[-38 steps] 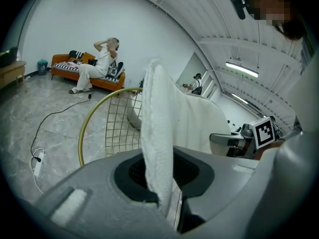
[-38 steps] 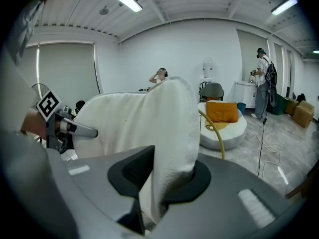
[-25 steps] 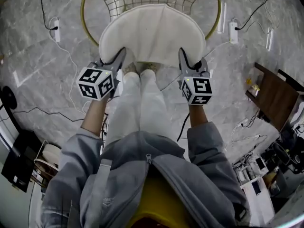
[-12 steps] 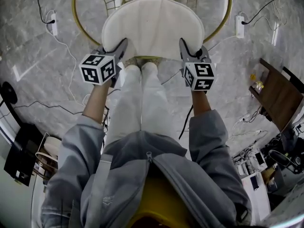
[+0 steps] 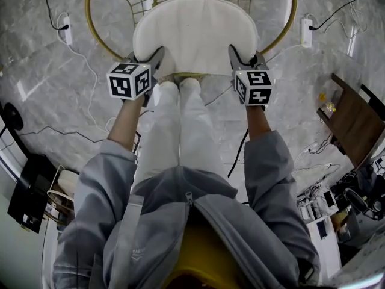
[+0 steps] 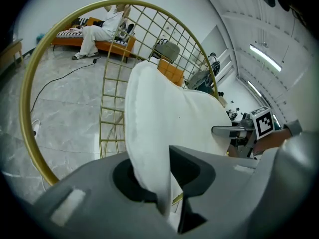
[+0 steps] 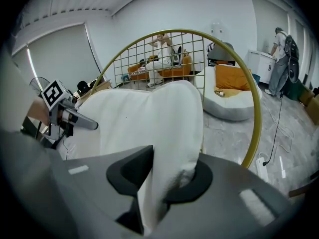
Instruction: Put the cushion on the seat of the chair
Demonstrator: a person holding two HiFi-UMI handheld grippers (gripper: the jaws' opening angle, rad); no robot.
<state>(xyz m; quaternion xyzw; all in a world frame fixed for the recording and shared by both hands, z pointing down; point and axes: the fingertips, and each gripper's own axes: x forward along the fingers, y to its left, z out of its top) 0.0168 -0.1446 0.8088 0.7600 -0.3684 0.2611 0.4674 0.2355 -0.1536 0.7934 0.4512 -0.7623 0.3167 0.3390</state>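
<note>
The white cushion (image 5: 195, 32) lies flat over the seat of the gold wire chair (image 5: 89, 26), inside its round rim. My left gripper (image 5: 157, 58) holds the cushion's near left edge and my right gripper (image 5: 233, 53) its near right edge. In the left gripper view the cushion (image 6: 164, 118) runs down between the jaws of the left gripper (image 6: 167, 183). The right gripper (image 7: 164, 183) likewise pinches a fold of the cushion (image 7: 144, 118). Both pairs of jaws are opening slightly, with the fabric still pressed between them.
The chair stands on a marble floor strewn with cables and power strips (image 5: 307, 32). A dark wooden table (image 5: 352, 122) is at the right, black gear (image 5: 24, 200) at the lower left. The person's legs (image 5: 180, 131) stand just before the chair.
Both grippers have sunk with the cushion toward the chair seat. The cushion now lies lower inside the gold rim. Each grip still holds its edge.
</note>
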